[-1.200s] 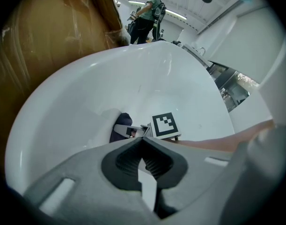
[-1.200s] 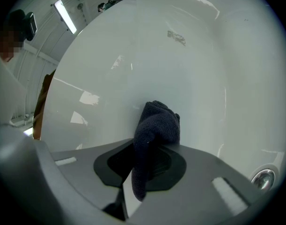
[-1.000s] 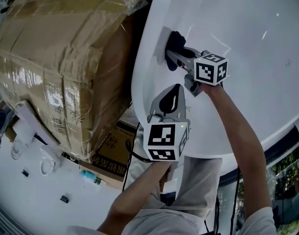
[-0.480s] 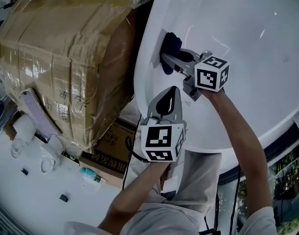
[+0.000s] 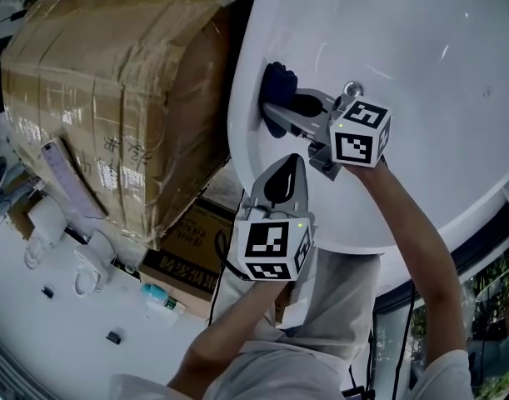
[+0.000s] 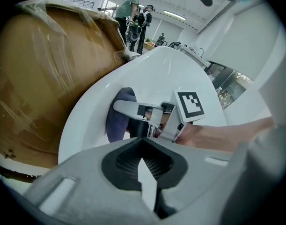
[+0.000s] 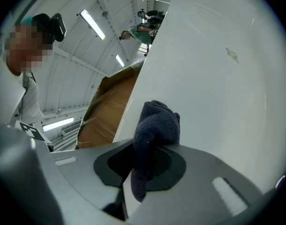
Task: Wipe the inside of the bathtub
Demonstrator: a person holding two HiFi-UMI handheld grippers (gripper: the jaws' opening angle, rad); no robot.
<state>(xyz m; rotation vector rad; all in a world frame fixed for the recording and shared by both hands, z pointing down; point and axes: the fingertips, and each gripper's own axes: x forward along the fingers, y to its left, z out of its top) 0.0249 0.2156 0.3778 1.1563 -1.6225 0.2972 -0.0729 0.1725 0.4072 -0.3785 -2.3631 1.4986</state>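
The white bathtub (image 5: 421, 65) fills the upper right of the head view. A dark blue cloth (image 5: 279, 98) is pressed against the tub's inner wall near its rim, and my right gripper (image 5: 275, 113) is shut on it. In the right gripper view the cloth (image 7: 154, 130) bulges out between the jaws against the white tub wall (image 7: 217, 78). My left gripper (image 5: 287, 169) hangs just below the right one, shut and holding nothing. The left gripper view shows the cloth (image 6: 118, 114), the right gripper (image 6: 128, 109) and the tub (image 6: 166, 74) ahead of the shut jaws.
A large cardboard box (image 5: 112, 98) wrapped in clear film stands tight against the tub's left side. A smaller printed box (image 5: 187, 257) lies below it on the white floor (image 5: 54, 340), with small white fittings nearby. People stand in the distance (image 6: 128, 8).
My right gripper has slid the cloth up and left along the tub wall, toward the rim. The left gripper has stayed shut and shifted only slightly.
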